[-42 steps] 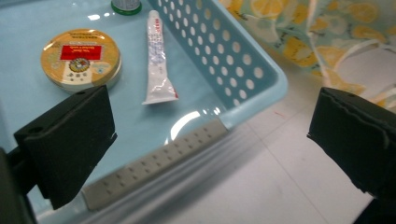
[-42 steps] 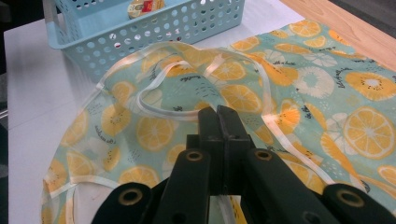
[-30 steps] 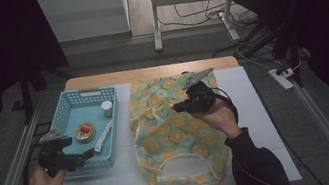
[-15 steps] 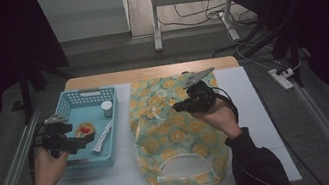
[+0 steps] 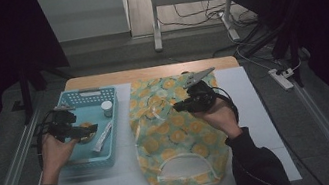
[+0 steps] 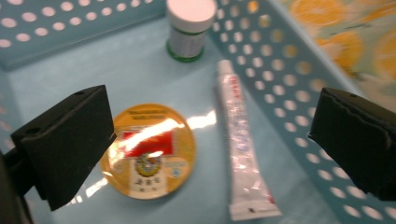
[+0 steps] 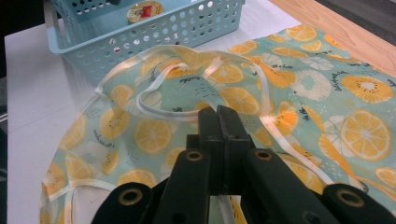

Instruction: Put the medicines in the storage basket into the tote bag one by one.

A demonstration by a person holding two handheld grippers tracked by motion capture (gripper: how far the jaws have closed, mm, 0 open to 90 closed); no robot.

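While the left hand-held gripper hangs over a blue basket at the left of the white worktop, its jaws stand wide apart in the left gripper view, with nothing between them. Below them on the basket floor lies a round yellow tin, just beside a white tube, and a small jar with a white lid stands farther back. The right hand-held gripper sits over a bag printed with orange slices, which is spread flat on the worktop just beside the basket. In the right gripper view its jaws are pressed together, apparently pinching a pale strap at the bag's raised top layer, though the grip itself is hidden behind the jaws.
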